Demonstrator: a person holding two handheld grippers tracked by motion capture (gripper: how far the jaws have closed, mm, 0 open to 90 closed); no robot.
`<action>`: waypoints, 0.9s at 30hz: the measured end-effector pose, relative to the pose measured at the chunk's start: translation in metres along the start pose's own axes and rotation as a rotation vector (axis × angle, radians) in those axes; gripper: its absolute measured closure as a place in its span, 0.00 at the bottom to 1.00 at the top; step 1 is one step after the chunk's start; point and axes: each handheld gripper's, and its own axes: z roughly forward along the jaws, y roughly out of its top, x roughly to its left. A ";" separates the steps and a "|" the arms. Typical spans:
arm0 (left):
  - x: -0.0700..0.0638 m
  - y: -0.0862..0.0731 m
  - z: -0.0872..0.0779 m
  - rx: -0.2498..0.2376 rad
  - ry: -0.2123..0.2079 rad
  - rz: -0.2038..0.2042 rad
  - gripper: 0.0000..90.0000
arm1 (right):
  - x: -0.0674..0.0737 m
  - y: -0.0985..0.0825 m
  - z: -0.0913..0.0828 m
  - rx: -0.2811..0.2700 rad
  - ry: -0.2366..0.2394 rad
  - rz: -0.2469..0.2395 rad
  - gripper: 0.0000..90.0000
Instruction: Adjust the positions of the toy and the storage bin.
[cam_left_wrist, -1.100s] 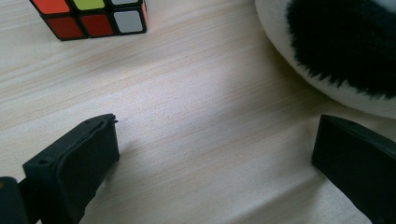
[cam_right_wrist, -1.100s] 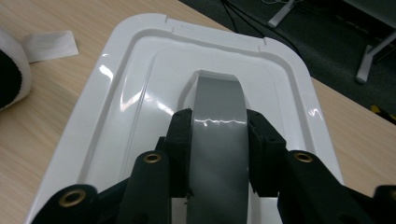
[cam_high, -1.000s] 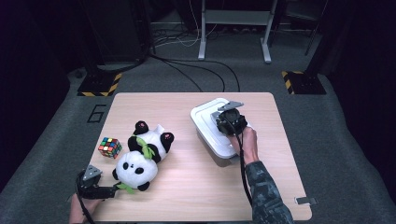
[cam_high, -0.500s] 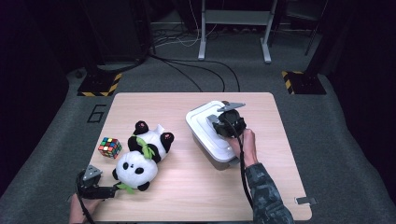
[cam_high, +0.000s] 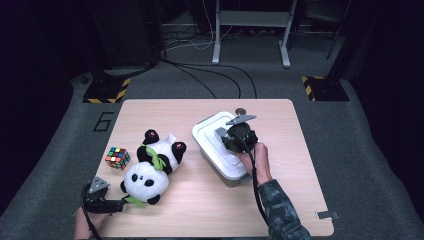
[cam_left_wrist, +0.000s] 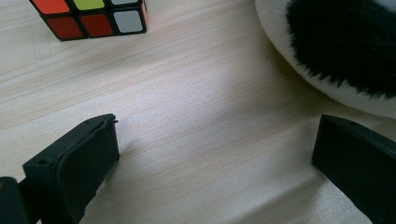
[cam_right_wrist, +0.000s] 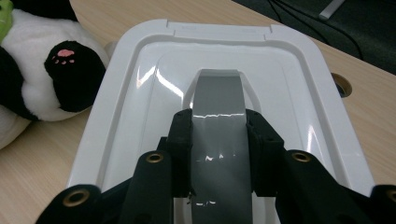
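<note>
A white lidded plastic box (cam_high: 212, 137) stands right of the table's middle. Its lid (cam_right_wrist: 140, 93) has a grey handle (cam_right_wrist: 218, 91), and my right gripper (cam_right_wrist: 218, 126) is shut on that handle from above; the same gripper (cam_high: 236, 137) sits atop the box in the high view. Two plush pandas lie left of the box, one (cam_high: 161, 152) behind the other (cam_high: 142, 182). My left gripper (cam_high: 116, 205) rests low at the front left, just beside the nearer panda. Its jaws (cam_left_wrist: 217, 135) stand open over bare wood, with panda fur (cam_left_wrist: 336, 51) at the right.
A colour-puzzle cube (cam_high: 117, 157) sits left of the pandas and also shows ahead of the left jaws (cam_left_wrist: 93, 16). The wooden table (cam_high: 200, 210) has a cable hole (cam_high: 241, 111) behind the box. A dark floor with cables and a stand surrounds it.
The white box and my right gripper on its handle have shifted slightly to the left. The left gripper, pandas and cube have stayed put.
</note>
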 end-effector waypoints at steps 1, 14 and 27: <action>0.000 0.000 0.000 0.000 0.000 0.000 0.00 | 0.001 0.000 0.000 0.001 0.000 0.002 0.74; 0.001 0.000 -0.001 0.012 -0.008 0.002 0.00 | 0.010 -0.001 -0.004 0.016 0.005 0.007 0.74; 0.001 0.000 -0.001 0.013 -0.007 0.003 0.00 | 0.013 -0.002 -0.004 0.015 -0.019 -0.010 0.74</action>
